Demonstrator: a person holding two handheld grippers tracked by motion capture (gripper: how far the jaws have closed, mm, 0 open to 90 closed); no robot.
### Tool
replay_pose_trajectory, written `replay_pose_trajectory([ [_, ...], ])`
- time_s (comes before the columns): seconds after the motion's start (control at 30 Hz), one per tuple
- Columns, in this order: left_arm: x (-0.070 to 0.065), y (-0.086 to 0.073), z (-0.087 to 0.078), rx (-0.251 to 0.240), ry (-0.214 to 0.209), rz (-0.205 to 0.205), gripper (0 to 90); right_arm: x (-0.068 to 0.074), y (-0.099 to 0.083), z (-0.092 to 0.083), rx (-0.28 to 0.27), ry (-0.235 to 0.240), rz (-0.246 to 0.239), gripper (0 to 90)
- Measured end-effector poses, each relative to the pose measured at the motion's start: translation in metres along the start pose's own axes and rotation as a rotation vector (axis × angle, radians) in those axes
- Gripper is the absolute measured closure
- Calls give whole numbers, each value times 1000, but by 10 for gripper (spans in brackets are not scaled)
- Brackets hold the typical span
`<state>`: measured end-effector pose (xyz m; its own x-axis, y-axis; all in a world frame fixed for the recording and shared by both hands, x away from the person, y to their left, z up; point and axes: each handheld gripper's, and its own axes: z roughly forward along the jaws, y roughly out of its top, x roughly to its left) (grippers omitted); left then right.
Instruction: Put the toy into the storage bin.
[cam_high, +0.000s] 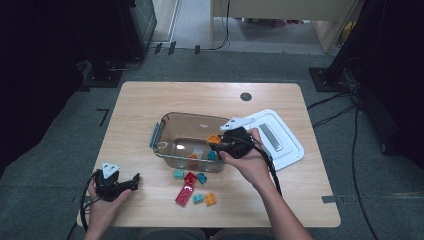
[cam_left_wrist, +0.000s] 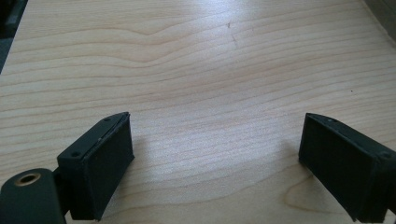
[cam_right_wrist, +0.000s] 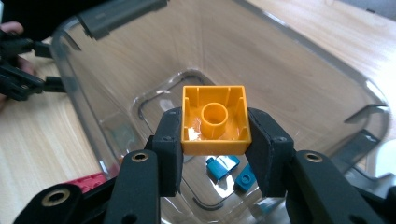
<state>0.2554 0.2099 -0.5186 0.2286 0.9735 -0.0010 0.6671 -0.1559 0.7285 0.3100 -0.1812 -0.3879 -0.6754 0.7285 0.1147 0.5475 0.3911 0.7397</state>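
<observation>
An orange brick (cam_high: 214, 138) is clamped in my right gripper (cam_high: 218, 143) over the right end of a clear plastic container (cam_high: 170, 131). In the right gripper view the orange brick (cam_right_wrist: 215, 140) shows its hollow underside, and both pads of the right gripper (cam_right_wrist: 215, 123) press on its sides above the container (cam_right_wrist: 289, 79). Two teal bricks (cam_right_wrist: 223, 167) lie on the container's floor. My left gripper (cam_high: 133, 182) rests near the table's front left corner. Its jaws stand wide apart over bare wood, as the left gripper (cam_left_wrist: 215, 158) shows in its own view.
Several loose bricks lie in front of the container: a teal one (cam_high: 178, 174), a red one (cam_high: 190, 178), a long red one (cam_high: 184, 195) and an orange one (cam_high: 210, 199). A white lid (cam_high: 285, 150) lies right of the container. The table (cam_high: 150, 100) stands on grey carpet.
</observation>
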Motion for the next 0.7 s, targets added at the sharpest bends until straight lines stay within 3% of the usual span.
replay_pose_trajectory([
  [0.3, 0, 0, 0, 0, 0, 0, 100, 1, 0, 8, 17, 7, 1, 502],
  [0.7, 0, 0, 0, 0, -1, 0, 99, -3, -7, -18, -34, -18, 21, 332],
])
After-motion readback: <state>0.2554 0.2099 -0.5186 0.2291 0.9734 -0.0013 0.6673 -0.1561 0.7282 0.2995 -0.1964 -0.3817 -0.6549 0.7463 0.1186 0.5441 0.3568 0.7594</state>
